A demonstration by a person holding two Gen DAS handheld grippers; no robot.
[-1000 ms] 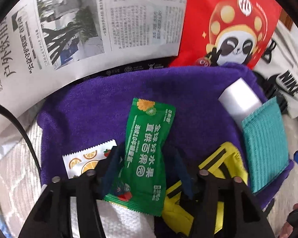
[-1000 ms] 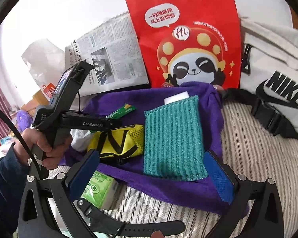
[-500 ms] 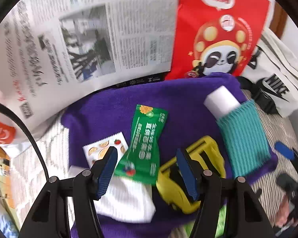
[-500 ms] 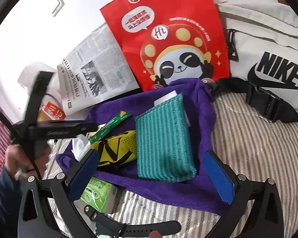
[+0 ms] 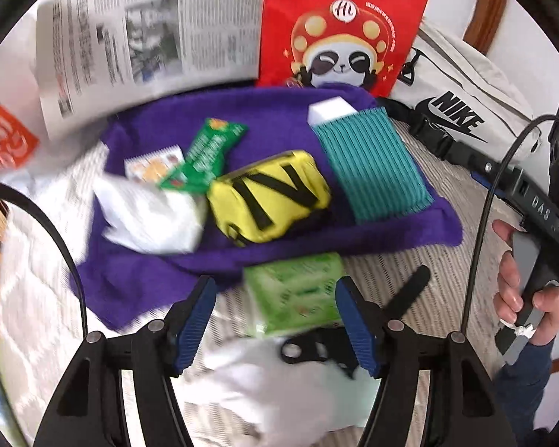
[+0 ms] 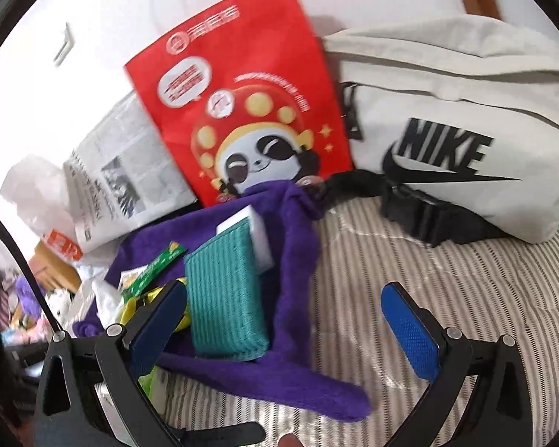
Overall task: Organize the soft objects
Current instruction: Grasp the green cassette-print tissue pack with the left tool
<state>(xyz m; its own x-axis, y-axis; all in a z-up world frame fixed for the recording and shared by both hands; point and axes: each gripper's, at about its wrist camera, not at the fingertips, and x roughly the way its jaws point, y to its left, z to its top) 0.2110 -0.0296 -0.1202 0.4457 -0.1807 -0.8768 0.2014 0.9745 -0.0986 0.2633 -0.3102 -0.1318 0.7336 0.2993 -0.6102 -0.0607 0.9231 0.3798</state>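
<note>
Left gripper [image 5: 275, 320] jaws opening, unloaded, above one green tissue pack [image 5: 298, 294] at purple towel [image 5: 160, 260] near edge, long axis crosswise. Right gripper [image 6: 287, 320] wide, unloaded.

This is looking like a bedroom in a home: a striped bedcover [image 6: 447, 279] is filling the lower right of the right wrist view, meeting a white wall at the top. A red panda shopping bag [image 6: 242, 111], a newspaper [image 5: 149, 37] and a white Nike bag [image 6: 466, 130] are leaning along that wall.
</note>
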